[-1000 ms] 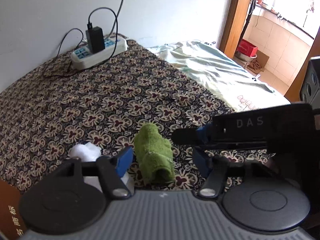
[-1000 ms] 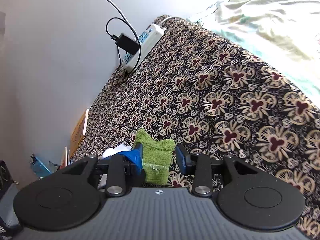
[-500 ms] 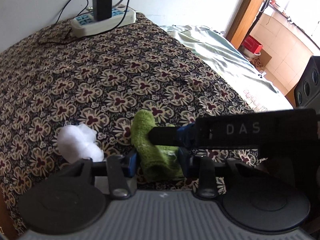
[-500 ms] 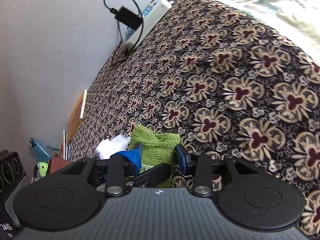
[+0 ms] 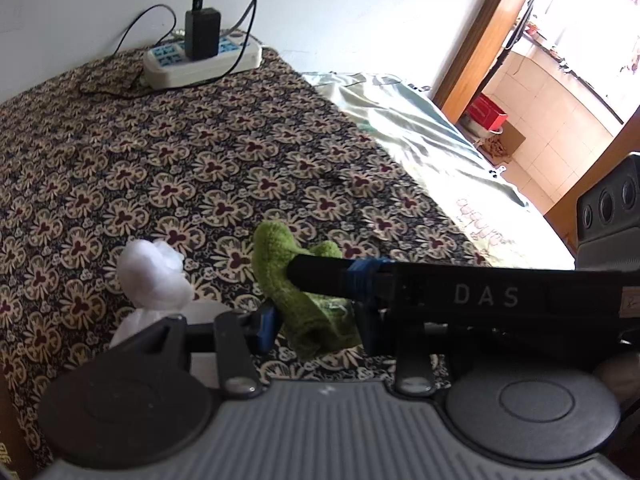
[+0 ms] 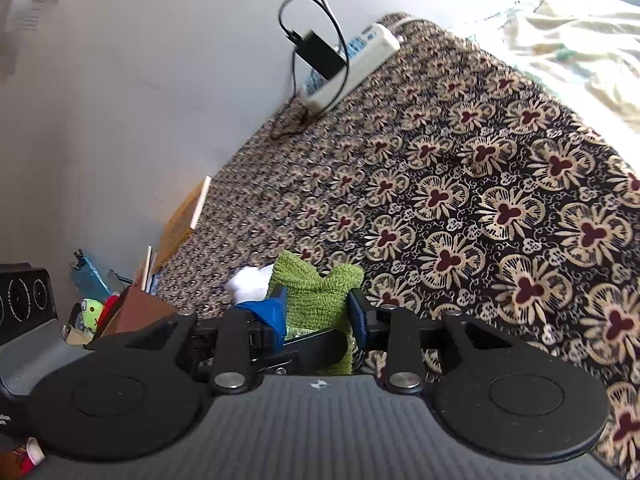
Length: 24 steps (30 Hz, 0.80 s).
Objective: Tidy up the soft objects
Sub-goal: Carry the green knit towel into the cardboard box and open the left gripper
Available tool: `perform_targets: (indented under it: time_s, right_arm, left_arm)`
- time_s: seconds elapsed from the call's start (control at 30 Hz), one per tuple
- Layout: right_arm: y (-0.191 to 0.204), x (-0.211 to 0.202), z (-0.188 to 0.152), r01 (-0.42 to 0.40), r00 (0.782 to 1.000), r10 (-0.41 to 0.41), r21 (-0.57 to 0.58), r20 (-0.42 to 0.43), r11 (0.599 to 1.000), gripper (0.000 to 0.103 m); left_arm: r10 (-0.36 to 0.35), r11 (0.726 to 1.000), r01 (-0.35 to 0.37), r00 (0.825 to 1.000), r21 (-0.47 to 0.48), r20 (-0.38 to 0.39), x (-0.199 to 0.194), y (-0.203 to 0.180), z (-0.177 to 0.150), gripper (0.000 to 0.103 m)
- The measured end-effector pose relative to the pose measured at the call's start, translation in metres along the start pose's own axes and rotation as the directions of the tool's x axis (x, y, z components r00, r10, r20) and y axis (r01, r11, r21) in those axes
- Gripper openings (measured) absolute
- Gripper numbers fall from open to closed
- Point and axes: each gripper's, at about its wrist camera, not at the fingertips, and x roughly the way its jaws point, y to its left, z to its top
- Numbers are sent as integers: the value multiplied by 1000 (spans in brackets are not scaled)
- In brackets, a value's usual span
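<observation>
A green knitted cloth [image 5: 298, 280] lies on the flower-patterned bedspread [image 5: 192, 168], and it also shows in the right wrist view [image 6: 316, 292]. My left gripper [image 5: 316, 328] has its jaws closed in on the cloth's near end. My right gripper [image 6: 320, 312] comes in from the right; its jaws stand on either side of the same cloth, and one of its black fingers [image 5: 320, 274] presses across the cloth. A white fluffy wad [image 5: 154, 274] lies just left of the cloth; in the right wrist view it [image 6: 250, 280] peeks out behind the cloth.
A white power strip [image 5: 202, 62] with a black charger and cables lies at the far edge by the wall. A pale green sheet [image 5: 420, 148] covers the bed to the right. Books and small items [image 6: 132, 300] stand at the left beside the bed.
Both grippers moved in on the green cloth and their jaws narrowed around it. The cloth's far end has lifted and bunched up. The right finger now lies across the cloth.
</observation>
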Motion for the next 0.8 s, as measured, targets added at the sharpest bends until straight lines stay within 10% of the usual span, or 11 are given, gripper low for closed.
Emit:
perform_targets:
  time_s: [0.8]
  right_arm:
    - [149, -15, -66, -200, 975, 215, -214, 50, 956, 16]
  left_arm:
    - [73, 997, -71, 964, -18, 257, -183, 47, -78, 33]
